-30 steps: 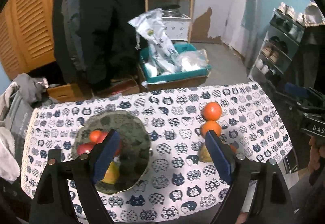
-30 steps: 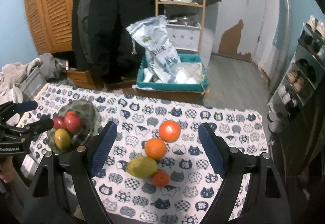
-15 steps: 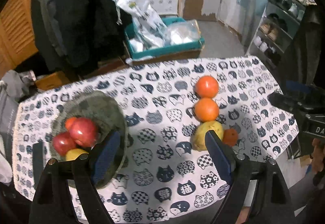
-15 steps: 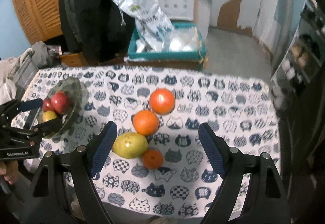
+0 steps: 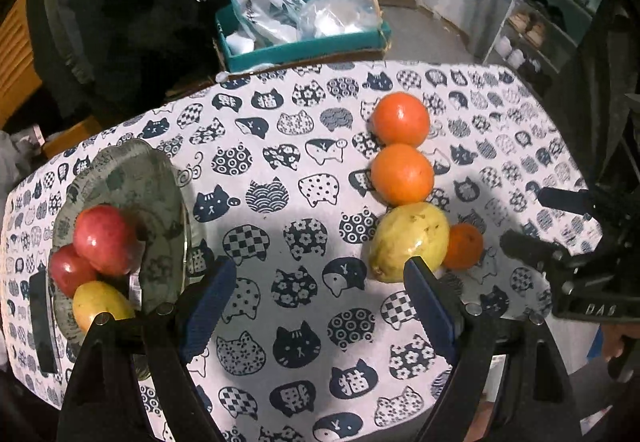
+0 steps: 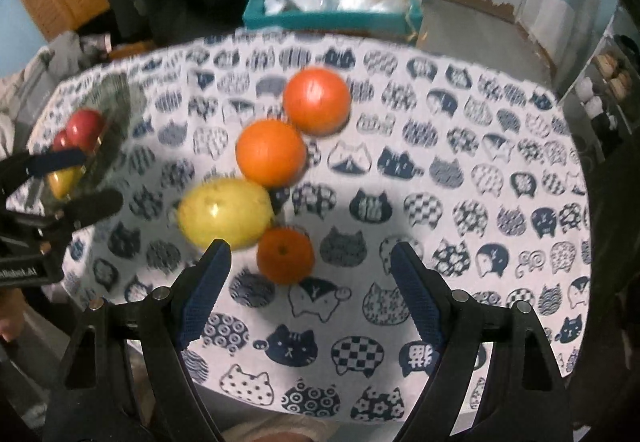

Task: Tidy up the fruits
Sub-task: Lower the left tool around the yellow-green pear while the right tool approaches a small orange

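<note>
On the cat-print tablecloth (image 5: 304,169) lie two large oranges (image 5: 400,119) (image 5: 402,173), a yellow-green mango (image 5: 408,241) and a small orange (image 5: 463,246) in a row. They also show in the right wrist view, with the mango (image 6: 226,213) and small orange (image 6: 285,255) nearest. A grey plate (image 5: 132,185) at the left holds two red apples (image 5: 105,240) and a yellow fruit (image 5: 102,305). My left gripper (image 5: 316,298) is open and empty above the cloth between the plate and the mango. My right gripper (image 6: 307,284) is open and empty, just short of the small orange.
A teal box (image 5: 304,41) with plastic bags stands on the floor behind the table. Dark coats hang at the back left. A shoe rack (image 5: 552,21) stands at the right. The table's front edge is close below both grippers.
Both grippers have moved down and closer to the table. The fruits now look larger. The left view has shifted right from over the plate. Nothing was taken hold of.
</note>
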Available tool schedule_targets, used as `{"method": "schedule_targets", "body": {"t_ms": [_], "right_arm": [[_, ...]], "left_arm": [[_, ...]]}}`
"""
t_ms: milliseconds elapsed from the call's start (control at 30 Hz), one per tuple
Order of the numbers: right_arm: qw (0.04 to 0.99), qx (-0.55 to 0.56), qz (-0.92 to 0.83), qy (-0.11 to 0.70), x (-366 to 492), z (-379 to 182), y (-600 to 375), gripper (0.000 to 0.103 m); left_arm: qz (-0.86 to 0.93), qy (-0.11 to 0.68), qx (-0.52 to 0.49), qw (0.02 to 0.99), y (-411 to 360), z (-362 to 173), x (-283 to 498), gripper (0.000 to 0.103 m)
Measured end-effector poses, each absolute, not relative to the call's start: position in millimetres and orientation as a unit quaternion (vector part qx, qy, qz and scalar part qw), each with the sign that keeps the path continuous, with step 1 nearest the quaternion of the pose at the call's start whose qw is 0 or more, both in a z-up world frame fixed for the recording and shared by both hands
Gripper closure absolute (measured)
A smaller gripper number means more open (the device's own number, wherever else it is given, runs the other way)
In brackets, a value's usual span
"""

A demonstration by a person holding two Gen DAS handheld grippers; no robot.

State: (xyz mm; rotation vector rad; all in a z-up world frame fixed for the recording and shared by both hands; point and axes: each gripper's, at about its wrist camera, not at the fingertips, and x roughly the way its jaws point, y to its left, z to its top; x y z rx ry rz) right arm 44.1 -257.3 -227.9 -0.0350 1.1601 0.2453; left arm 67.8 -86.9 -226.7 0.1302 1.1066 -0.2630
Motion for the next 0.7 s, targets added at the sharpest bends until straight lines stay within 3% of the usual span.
{"method": "schedule_targets", "body": {"t_ms": [433,600,700], "right_arm": [[0.793,-0.039,0.134,0.593,53,-284,-241,0.021],[0.791,-0.039,0.151,0.591,57,-293,-237,0.035],[0.784,-0.034,0.163,0.598,59,-299,-235,0.051]], "left_arm": [[-0.129,0.563,0.072,0.813,-89,-265,73,0.016],[-0.134,0.563,0.065,0.813,-90,-264,75,0.016],[-0.14,0.564,0.063,0.811,-93,-265,77,0.016]]}}
